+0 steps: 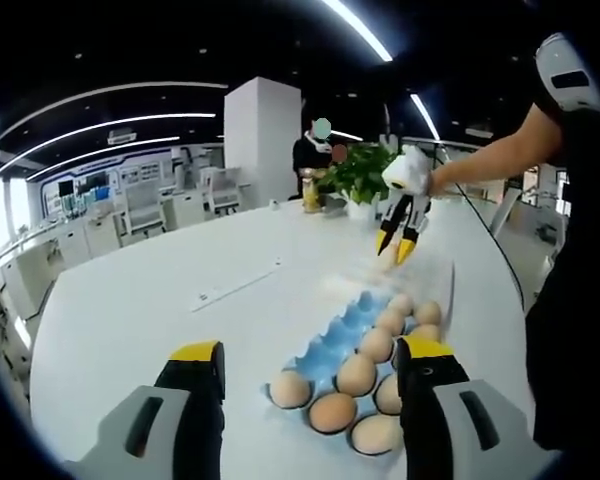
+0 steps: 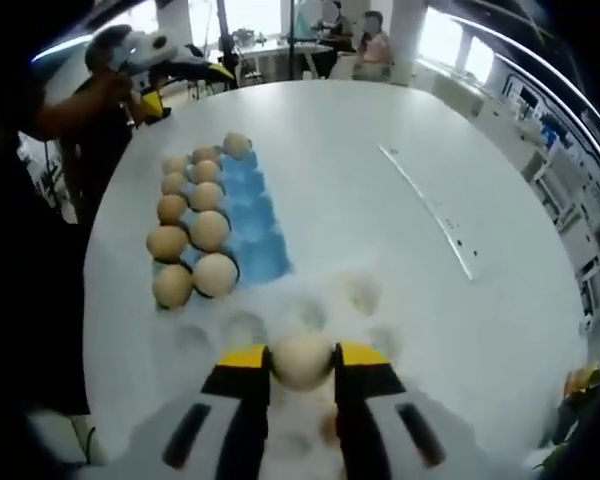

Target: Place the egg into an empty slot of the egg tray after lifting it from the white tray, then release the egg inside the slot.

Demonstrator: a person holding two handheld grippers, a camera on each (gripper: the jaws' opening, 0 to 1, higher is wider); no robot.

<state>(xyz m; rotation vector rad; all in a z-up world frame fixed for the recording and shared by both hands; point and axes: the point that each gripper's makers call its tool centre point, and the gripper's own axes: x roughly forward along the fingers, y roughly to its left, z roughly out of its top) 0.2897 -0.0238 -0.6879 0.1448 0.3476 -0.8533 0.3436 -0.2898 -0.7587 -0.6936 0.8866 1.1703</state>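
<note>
Right fingers [image 2: 302,362] pinch a smooth oval egg [image 2: 301,360]; left fingers [image 1: 310,362] spread over moulded blue egg tray [image 1: 340,330].

The right gripper [image 2: 301,362] was closed on an egg [image 2: 301,358] between its yellow-tipped jaws (seen in its own view). The left gripper [image 1: 310,362] stood with jaws spread wide, holding nothing.
</note>
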